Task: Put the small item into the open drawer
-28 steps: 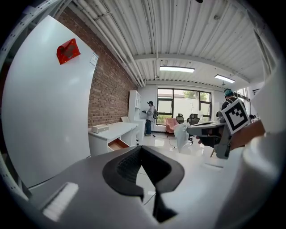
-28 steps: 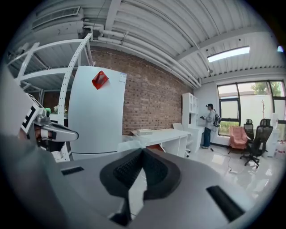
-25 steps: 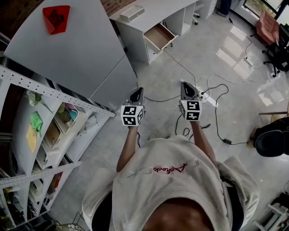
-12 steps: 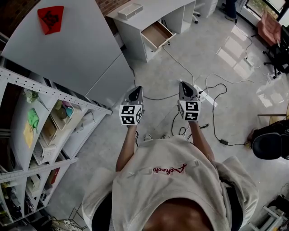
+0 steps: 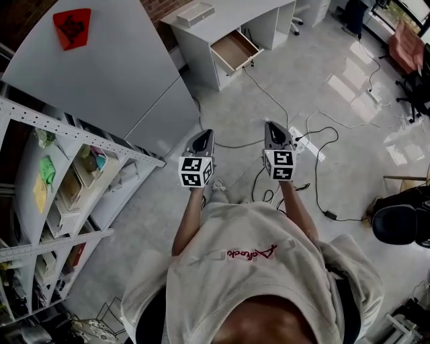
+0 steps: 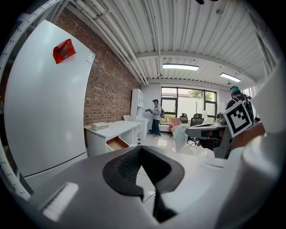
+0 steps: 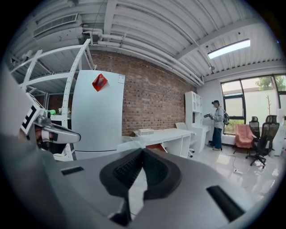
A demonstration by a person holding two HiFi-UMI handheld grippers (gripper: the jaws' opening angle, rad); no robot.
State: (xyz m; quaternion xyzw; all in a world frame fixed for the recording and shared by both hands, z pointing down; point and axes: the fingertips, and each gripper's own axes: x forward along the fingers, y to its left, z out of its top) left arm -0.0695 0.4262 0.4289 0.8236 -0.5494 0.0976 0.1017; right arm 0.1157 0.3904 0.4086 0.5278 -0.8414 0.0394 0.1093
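The open drawer [image 5: 235,50] shows its brown wooden inside. It juts from a white desk [image 5: 259,12] far ahead across the floor. It also appears small in the left gripper view as the drawer [image 6: 117,143]. My left gripper [image 5: 203,138] and right gripper [image 5: 274,130] are held side by side at chest height, pointing toward the desk. In both gripper views the left gripper [image 6: 142,150] and right gripper [image 7: 143,152] have their jaws shut tip to tip, with nothing visible between them. No small item shows in any view.
A tall white cabinet [image 5: 107,74] with a red tag [image 5: 72,27] stands at the left, beside a metal shelf rack [image 5: 60,181] holding bins. Cables and a power strip [image 5: 306,142] lie on the floor ahead. A black chair [image 5: 403,225] is at the right. A person [image 6: 155,117] stands far off.
The room has slid slightly in the head view: the shelf rack and black chair sit lower in the frame. Both grippers keep the same pose and stay shut.
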